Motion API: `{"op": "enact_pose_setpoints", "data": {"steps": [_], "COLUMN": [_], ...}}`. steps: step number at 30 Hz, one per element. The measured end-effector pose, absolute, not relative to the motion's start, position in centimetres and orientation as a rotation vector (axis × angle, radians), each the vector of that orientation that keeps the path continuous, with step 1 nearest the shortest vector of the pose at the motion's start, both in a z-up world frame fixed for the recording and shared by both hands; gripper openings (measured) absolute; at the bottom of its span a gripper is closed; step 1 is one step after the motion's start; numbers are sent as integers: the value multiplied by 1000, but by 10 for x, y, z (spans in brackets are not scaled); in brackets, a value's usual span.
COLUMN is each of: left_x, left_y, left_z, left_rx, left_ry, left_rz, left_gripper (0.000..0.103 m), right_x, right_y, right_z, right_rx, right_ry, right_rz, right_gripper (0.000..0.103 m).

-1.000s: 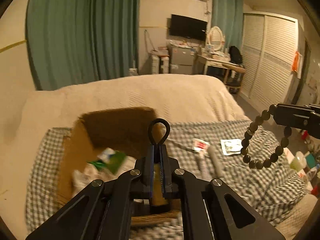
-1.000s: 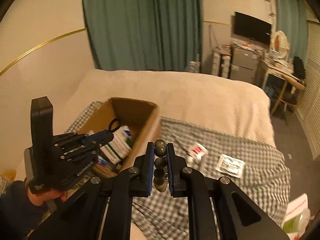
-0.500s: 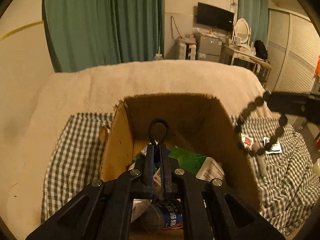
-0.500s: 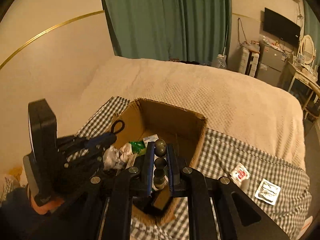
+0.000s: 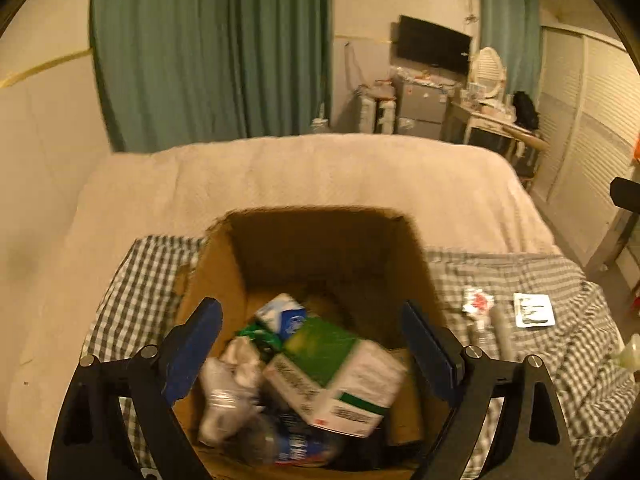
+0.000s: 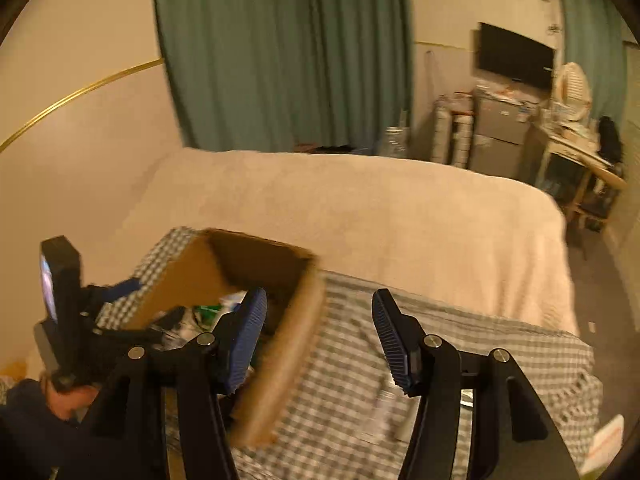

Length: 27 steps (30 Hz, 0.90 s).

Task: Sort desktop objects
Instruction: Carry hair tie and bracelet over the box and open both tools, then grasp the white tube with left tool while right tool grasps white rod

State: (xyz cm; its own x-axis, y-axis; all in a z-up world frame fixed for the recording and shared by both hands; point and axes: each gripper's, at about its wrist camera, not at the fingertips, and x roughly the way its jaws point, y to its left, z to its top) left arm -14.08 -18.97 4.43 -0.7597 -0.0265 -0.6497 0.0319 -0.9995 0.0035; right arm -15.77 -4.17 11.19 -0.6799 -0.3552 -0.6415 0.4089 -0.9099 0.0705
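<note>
The bed (image 5: 320, 184) fills the room's middle under a cream blanket, with green curtains (image 5: 208, 52) behind it and a television (image 5: 434, 44) and a cluttered dresser (image 5: 492, 112) along the far wall. A checked cloth (image 5: 540, 360) covers the bed's near end, and the cardboard box (image 5: 320, 240) stands on it toward the near left corner, open at the top. Inside lie a green-and-white carton (image 5: 340, 372), a blue-and-white pack (image 5: 284, 316) and crumpled white wrapping (image 5: 232, 384), all blurred.

The left gripper (image 5: 312, 344) hangs directly over the box mouth, its jaws having just been opening and now spread wide with nothing between them. The right gripper (image 6: 320, 332) sits at the box's right wall, one jaw over the inside and the other over the cloth; its jaws have also just been opening, stand partly apart, and hold nothing.

What is left to sort lies on the cloth to the right of the box: a red-and-white sachet (image 5: 478, 300), a black-and-white sachet (image 5: 534, 310) and a pale tube (image 5: 502, 332) whose long axis runs from the near edge toward the far one. These lie well clear of the left jaws and on the right gripper's side, so the right hand looks better placed, closing across the tube's width.
</note>
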Motion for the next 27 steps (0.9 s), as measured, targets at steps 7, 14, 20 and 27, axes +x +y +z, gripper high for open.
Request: {"op": "enact_pose_setpoints", "data": {"steps": [7, 14, 20, 27], "left_x": [-117, -106, -117, -139], "left_y": [-119, -44, -3, 14], "left_z": [85, 77, 20, -56], "left_rx": [1041, 1142, 1309, 1370], "left_ry": [-20, -43, -33, -23], "left_rz": [-3041, -3096, -3080, -2987], "left_gripper": [93, 93, 93, 93], "right_x": [-120, -87, -75, -90], "right_y": [41, 98, 137, 148], "right_z": [142, 147, 113, 51], "right_rx": [924, 919, 974, 1018], "right_ry": [26, 5, -23, -65], "right_rz": [-2684, -2743, -2765, -2758], "right_gripper": [55, 55, 57, 57]}}
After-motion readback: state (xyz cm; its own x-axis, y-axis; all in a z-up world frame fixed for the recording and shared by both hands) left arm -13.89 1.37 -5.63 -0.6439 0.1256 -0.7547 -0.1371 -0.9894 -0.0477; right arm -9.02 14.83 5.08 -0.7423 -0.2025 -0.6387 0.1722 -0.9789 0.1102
